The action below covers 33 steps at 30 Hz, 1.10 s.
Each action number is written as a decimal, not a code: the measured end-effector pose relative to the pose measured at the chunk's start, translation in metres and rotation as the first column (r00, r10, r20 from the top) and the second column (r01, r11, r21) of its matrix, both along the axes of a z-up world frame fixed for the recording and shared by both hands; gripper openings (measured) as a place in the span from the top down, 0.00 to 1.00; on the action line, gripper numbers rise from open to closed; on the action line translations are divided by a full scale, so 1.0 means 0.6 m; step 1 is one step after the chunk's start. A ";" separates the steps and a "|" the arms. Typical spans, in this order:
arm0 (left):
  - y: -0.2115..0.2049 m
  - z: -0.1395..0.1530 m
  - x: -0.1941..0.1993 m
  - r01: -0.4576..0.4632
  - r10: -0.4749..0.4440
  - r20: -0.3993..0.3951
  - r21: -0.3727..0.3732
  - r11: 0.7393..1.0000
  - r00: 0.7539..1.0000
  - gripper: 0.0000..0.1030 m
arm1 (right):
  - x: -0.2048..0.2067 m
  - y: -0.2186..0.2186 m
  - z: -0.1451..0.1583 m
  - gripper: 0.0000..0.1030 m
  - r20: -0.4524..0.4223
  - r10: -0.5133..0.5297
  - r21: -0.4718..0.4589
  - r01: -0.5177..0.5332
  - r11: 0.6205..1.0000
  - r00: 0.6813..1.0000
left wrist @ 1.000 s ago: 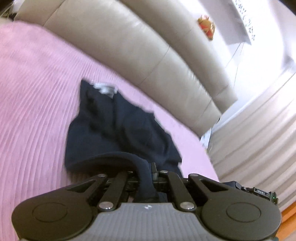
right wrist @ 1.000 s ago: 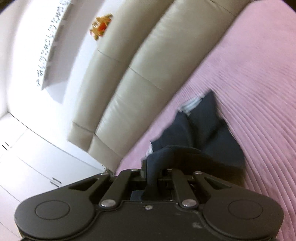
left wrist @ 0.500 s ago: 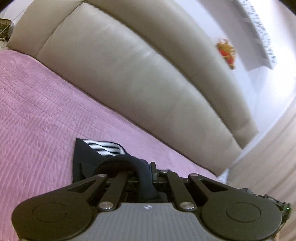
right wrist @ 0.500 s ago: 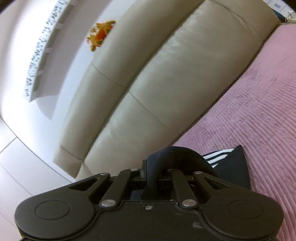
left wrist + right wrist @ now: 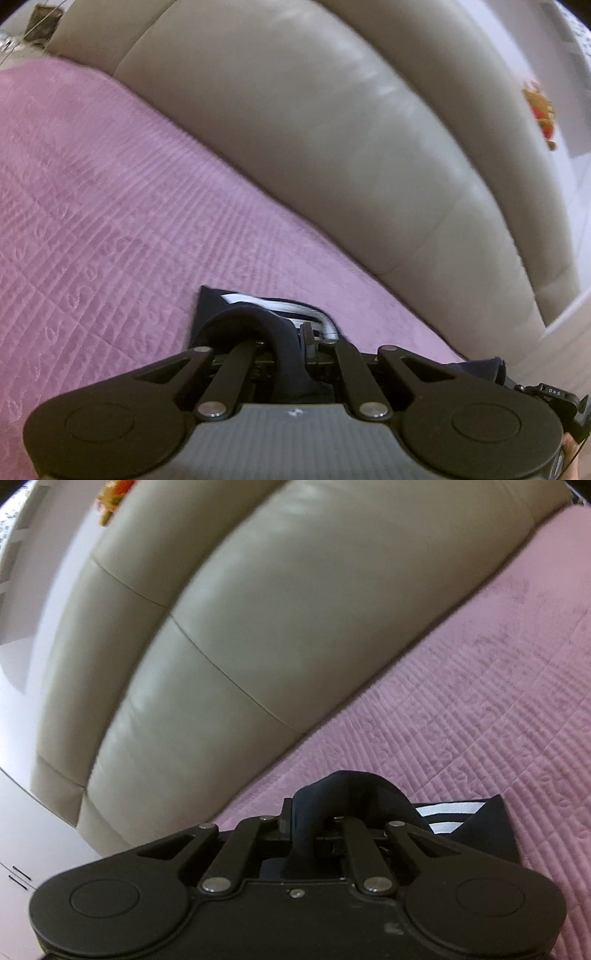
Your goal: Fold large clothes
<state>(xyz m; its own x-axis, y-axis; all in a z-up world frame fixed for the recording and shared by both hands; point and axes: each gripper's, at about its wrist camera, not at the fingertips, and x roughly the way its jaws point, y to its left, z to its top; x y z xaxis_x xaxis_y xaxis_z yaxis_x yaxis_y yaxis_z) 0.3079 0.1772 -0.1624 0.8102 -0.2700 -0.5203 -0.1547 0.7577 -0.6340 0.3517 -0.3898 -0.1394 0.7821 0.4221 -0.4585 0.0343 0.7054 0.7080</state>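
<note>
One dark navy garment (image 5: 284, 347) was in play, pinched at two places: a fold of it ran up between the fingers of the left gripper (image 5: 291, 332), and another fold bulged in a loop over the fingers of the right gripper (image 5: 314, 819). Both grippers were pressed together on the cloth, with the fabric wedged in the narrow gap of each

The garment showed white stripes (image 5: 443, 812) on a band just beyond the right gripper, and the same striped band appeared ahead of the left gripper. The visible part of the garment lay on or just above the pink quilted bedspread (image 5: 110, 221); contact with it could not be confirmed from either wrist view. Most of the cloth was hidden under the gripper bodies

Beyond the bedspread stood a beige padded leather headboard (image 5: 258, 609), filling the upper part of both views. A small orange soft toy (image 5: 541, 110) sat near the white wall behind the headboard, blurred. White cabinet fronts (image 5: 22, 849) showed at the lower left of the right wrist view
</note>
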 end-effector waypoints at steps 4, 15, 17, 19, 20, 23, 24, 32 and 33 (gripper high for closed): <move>0.017 -0.026 0.021 0.001 -0.005 -0.041 -0.092 0.996 0.999 0.85 | 0.009 -0.008 -0.026 0.57 0.002 -0.021 0.030 0.021 0.999 1.000; -0.029 0.057 -0.060 0.059 -0.108 0.200 0.236 0.970 0.974 0.19 | -0.085 0.060 -0.024 0.17 0.052 0.262 -0.337 -0.230 0.913 0.964; -0.070 0.043 -0.057 0.210 -0.271 0.152 0.327 0.921 0.950 0.19 | -0.083 0.106 -0.057 0.18 -0.044 0.331 -0.431 -0.317 0.845 0.943; -0.122 0.012 -0.047 0.369 -0.423 0.041 0.421 0.829 0.905 0.20 | -0.076 0.149 -0.087 0.17 -0.087 0.353 -0.521 -0.345 0.781 0.932; -0.142 -0.003 -0.040 0.403 -0.451 -0.010 0.464 0.789 0.893 0.20 | -0.070 0.167 -0.095 0.17 -0.079 0.355 -0.560 -0.336 0.757 0.932; -0.193 -0.040 -0.007 0.407 -0.441 -0.100 0.601 0.688 0.892 0.25 | -0.031 0.204 -0.095 0.17 -0.028 0.355 -0.596 -0.301 0.745 0.934; -0.200 -0.046 0.009 0.394 -0.436 -0.091 0.618 0.680 0.895 0.23 | -0.010 0.210 -0.091 0.19 -0.013 0.355 -0.582 -0.296 0.757 0.935; -0.150 -0.003 0.126 0.014 -0.081 0.104 0.530 0.848 0.991 0.20 | 0.038 0.184 -0.052 0.19 0.092 0.211 -0.515 -0.135 0.846 0.973; -0.147 -0.002 0.132 0.051 -0.103 0.074 0.510 0.858 0.992 0.20 | 0.030 0.184 -0.051 0.18 0.085 0.229 -0.512 -0.154 0.845 0.970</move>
